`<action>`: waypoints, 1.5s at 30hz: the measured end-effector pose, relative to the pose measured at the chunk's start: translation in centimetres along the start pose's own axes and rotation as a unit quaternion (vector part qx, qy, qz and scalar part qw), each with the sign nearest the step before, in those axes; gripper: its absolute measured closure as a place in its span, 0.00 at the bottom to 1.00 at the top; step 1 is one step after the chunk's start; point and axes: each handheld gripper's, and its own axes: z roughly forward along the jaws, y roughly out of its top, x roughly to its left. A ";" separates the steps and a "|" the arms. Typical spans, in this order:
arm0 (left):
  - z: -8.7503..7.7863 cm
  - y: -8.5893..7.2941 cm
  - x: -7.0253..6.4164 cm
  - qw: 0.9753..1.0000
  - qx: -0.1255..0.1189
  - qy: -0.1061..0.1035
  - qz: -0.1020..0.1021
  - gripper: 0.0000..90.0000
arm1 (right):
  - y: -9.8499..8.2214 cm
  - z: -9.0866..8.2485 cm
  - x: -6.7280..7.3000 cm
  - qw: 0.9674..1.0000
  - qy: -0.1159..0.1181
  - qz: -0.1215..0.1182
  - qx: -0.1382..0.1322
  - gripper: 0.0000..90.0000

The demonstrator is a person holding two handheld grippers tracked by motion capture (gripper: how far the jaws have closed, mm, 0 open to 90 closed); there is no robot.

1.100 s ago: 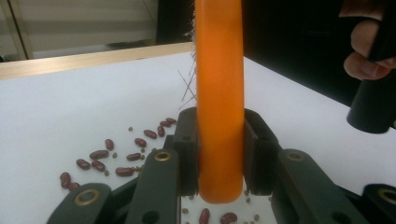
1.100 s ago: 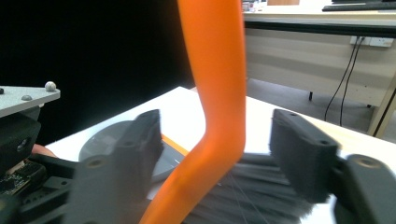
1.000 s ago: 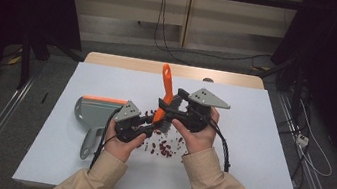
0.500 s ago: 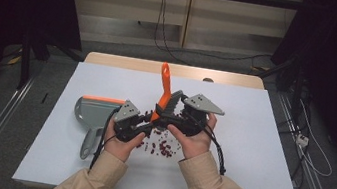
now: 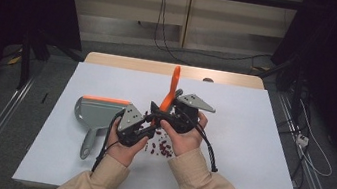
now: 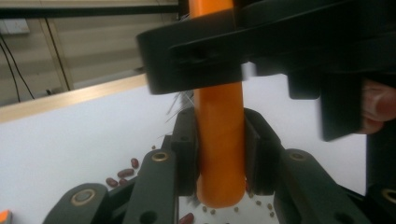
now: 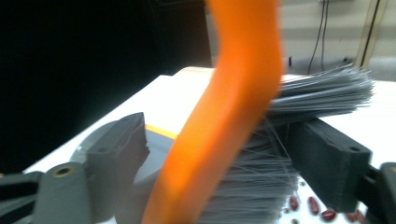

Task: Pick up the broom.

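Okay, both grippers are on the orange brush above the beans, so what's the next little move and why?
Probably close the right gripper fully on the brush. The left gripper clamps the orange handle, while the right jaws, just closing, stand apart around handle and bristles. Beans lie scattered beside the dustpan, so a firm grip likely comes before sweeping.

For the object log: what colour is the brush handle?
Orange; the brush handle shows best in the left gripper view.
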 end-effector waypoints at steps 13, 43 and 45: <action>0.6 0.1 -0.2 1.000 0.000 -0.007 0.015 0.61 | 0.7 -0.4 -0.8 0.999 0.023 0.024 -0.002 0.77; -2.2 1.2 4.3 0.999 0.009 -0.033 -0.028 0.12 | 2.3 -4.9 -9.2 0.995 0.008 -0.021 0.094 0.77; -2.6 1.2 4.7 0.999 0.013 -0.038 -0.029 0.10 | 2.2 -5.2 -9.7 0.995 0.006 -0.019 0.101 0.77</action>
